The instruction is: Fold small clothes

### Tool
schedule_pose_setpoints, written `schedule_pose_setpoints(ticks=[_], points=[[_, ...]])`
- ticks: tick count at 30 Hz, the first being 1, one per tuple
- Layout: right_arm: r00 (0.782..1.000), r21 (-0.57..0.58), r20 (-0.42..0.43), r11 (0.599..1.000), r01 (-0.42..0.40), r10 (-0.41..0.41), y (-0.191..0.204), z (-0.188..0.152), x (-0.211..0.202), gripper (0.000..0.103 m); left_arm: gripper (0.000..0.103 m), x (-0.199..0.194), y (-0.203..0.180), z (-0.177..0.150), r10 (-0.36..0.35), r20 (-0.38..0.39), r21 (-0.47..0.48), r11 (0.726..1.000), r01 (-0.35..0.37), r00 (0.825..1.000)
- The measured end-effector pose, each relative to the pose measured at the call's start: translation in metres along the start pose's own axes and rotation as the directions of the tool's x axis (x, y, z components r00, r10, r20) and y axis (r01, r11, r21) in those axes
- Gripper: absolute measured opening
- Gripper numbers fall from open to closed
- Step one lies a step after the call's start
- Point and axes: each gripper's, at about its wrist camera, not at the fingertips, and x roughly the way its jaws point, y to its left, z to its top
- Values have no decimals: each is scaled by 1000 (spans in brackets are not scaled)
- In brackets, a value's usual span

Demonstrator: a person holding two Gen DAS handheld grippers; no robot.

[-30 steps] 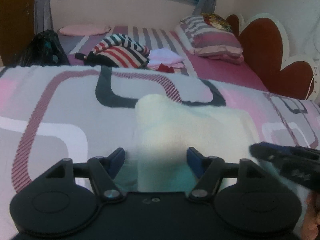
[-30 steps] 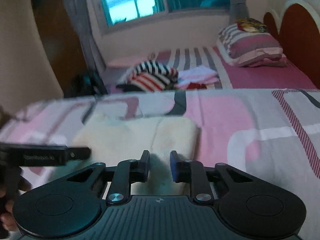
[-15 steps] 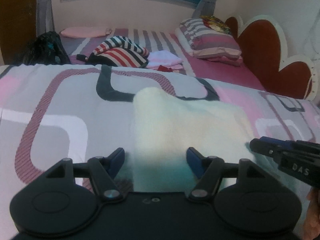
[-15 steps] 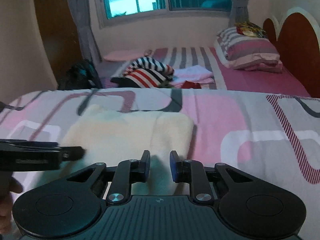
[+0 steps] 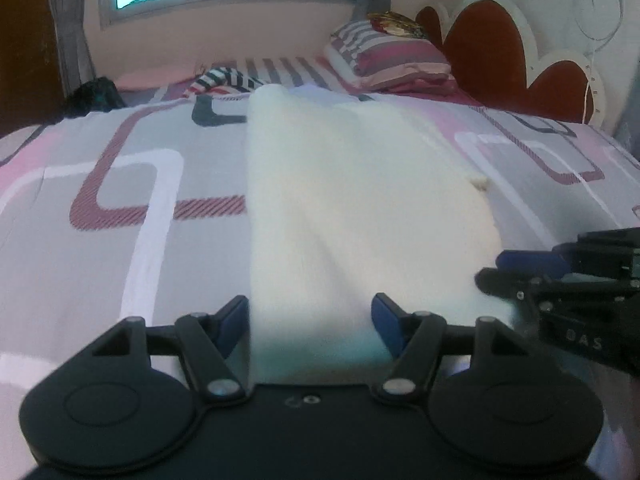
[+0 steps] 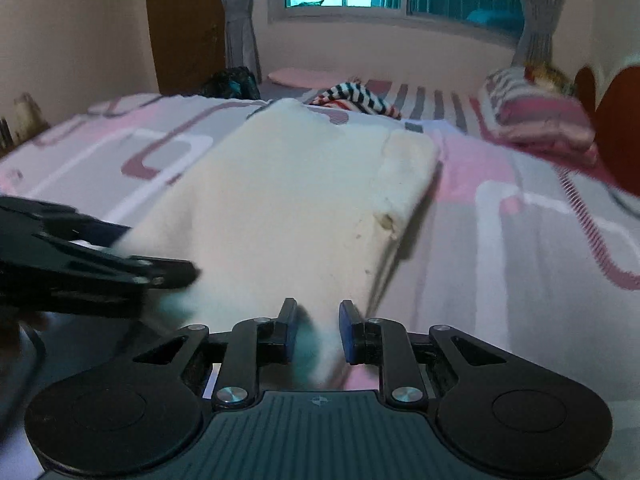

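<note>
Right wrist: right claw [image 6: 318, 330] narrowly parted around cream cloth [image 6: 288, 200]

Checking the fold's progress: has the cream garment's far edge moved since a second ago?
Yes. In the left wrist view the cream garment now reaches up to the striped clothes behind; earlier it ended well short.

Cream garment [image 5: 360, 208] on pink-grey patterned bedspread [image 5: 120, 200]
</note>
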Motion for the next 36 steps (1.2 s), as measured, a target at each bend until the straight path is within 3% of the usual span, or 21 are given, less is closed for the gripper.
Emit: schedule_pose_setpoints(ticks=[6,10,14,18,30,34,35,36], points=[[999,-28,-21,999,36,-37,2,-8,-3,21,66,-6,-2,-4,-1,-16,-1,1000,1,1000],[999,1,-32,1000,14,-14,-6,-9,-5,21,70,-10,3,-7,-12,-25,-8,1000,12,1000],[999,106,-39,994,-3,7,-23,-8,-4,44,74,-12,13,-4,-6,-44,-25,1000,5,999],[997,259,-45,965,-54,68,-44,-5,-7,44,73,-19,8,0,55,-29,25,998,-54,998],[995,309,-14,947,-86,95,-54,-9,-19,45,74,-20,2,5,113,-46,32,993,-111,993],[993,406,32,906,-117,113,-73,-7,-23,46,75,-18,14,17,125,-33,-20,992,-126,992],[992,443,42,888,-126,119,-80,-6,-22,51,75,-17,20,21,116,-28,-51,992,-118,993],[990,487,62,863,-139,125,-89,-6,-21,62,75,-17,29,25,96,-14,-92,991,-97,995]])
